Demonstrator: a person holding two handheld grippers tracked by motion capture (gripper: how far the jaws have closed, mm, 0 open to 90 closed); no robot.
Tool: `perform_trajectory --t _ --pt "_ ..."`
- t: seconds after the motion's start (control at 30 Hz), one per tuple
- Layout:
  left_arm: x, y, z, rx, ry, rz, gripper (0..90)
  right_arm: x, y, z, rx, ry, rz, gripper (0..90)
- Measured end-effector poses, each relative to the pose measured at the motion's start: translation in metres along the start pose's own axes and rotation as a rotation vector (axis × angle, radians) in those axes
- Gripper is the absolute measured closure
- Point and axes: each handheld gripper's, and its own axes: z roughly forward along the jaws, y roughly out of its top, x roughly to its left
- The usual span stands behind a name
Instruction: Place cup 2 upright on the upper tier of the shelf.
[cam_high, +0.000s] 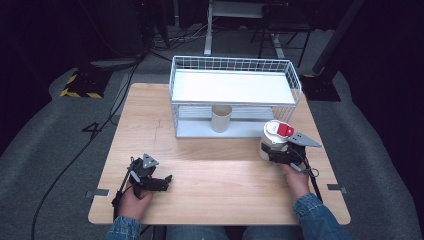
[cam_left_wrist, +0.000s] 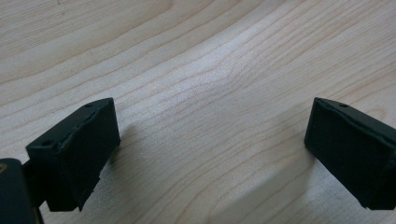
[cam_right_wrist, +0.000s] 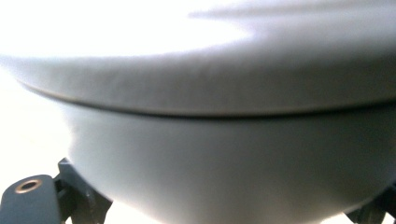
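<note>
White canister (cam_high: 275, 139), red lid patch

A rack (cam_high: 235, 95) stands at the far middle of the table (cam_high: 210, 195). A cup (cam_high: 221, 118) stands upright on its lower level, under the upper shelf, near the front edge. A jar (cam_high: 275, 139) sits just off the rack's front right corner, to the right of the cup. The right gripper (cam_high: 272, 154) is at the jar's near side, touching it, at the table's right. The left gripper (cam_high: 159, 182) lies on the table at the near left, well apart from the jar and rack.
</note>
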Motion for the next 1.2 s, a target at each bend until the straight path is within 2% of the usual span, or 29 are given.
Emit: perform_trajectory --t 0.37,0.43,0.7,1.07,1.2 --pt "0.0 0.0 0.0 0.0 0.0 0.0 3.9 0.002 0.002 -0.004 0.014 -0.001 0.0 10.9" --pt "0.0 0.0 0.0 0.0 0.0 0.0 3.9 0.002 0.004 -0.005 0.019 -0.004 -0.015 10.9" --pt "0.0 0.0 0.0 0.0 0.0 0.0 3.9 0.009 0.019 -0.014 0.013 0.009 -0.049 10.9" --pt "0.0 0.0 0.0 0.001 0.0 0.0 3.9 0.016 0.037 -0.024 0.007 0.035 -0.037 11.0" --pt "0.0 0.0 0.0 0.0 0.0 0.0 3.9 0.019 0.045 -0.028 0.003 0.044 -0.051 11.0"
